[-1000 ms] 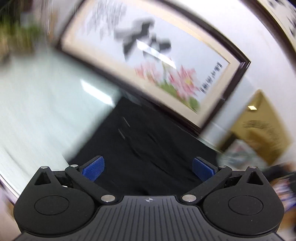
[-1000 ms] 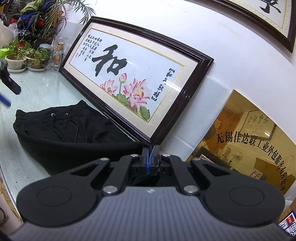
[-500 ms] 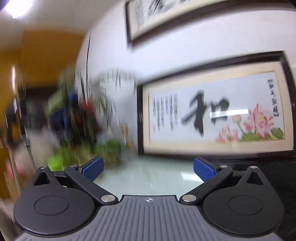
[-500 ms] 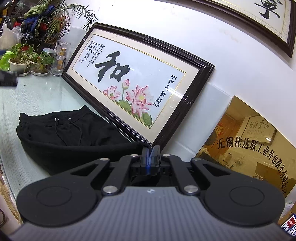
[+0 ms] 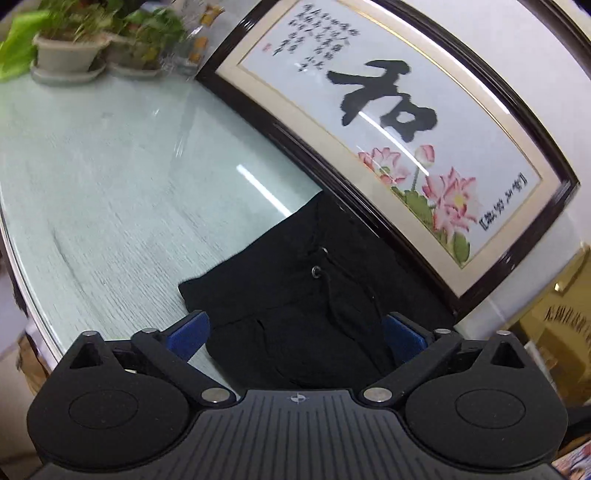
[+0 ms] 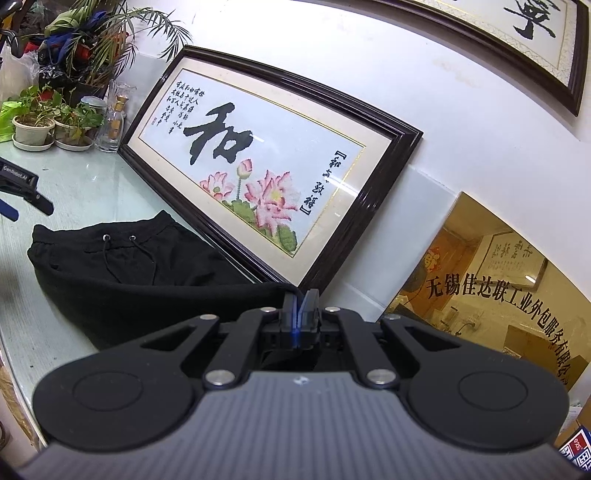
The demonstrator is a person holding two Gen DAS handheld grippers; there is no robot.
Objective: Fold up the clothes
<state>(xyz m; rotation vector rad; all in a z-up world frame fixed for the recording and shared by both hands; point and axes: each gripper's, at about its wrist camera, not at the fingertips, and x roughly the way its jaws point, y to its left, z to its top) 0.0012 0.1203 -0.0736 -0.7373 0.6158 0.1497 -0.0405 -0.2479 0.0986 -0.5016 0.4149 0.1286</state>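
A: Left gripper (image 5: 295, 334)?
B: Jaws closing, hovering above black trousers (image 5: 314, 295), gripping nothing.
A: Right gripper (image 6: 300, 312)?
B: Pinching the trousers' fold; they're lying on the table (image 5: 110, 184) beside the framed picture (image 5: 388, 122).

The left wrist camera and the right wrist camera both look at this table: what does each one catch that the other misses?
Only the left wrist view shows the left gripper from behind, jaws wide but closing, with nothing gripped. Only the right wrist view shows the right gripper with jaws shut, a gold plaque, a second framed calligraphy and a glass bottle. Both show the black trousers, the framed lotus picture, the potted plants and the glass tabletop.
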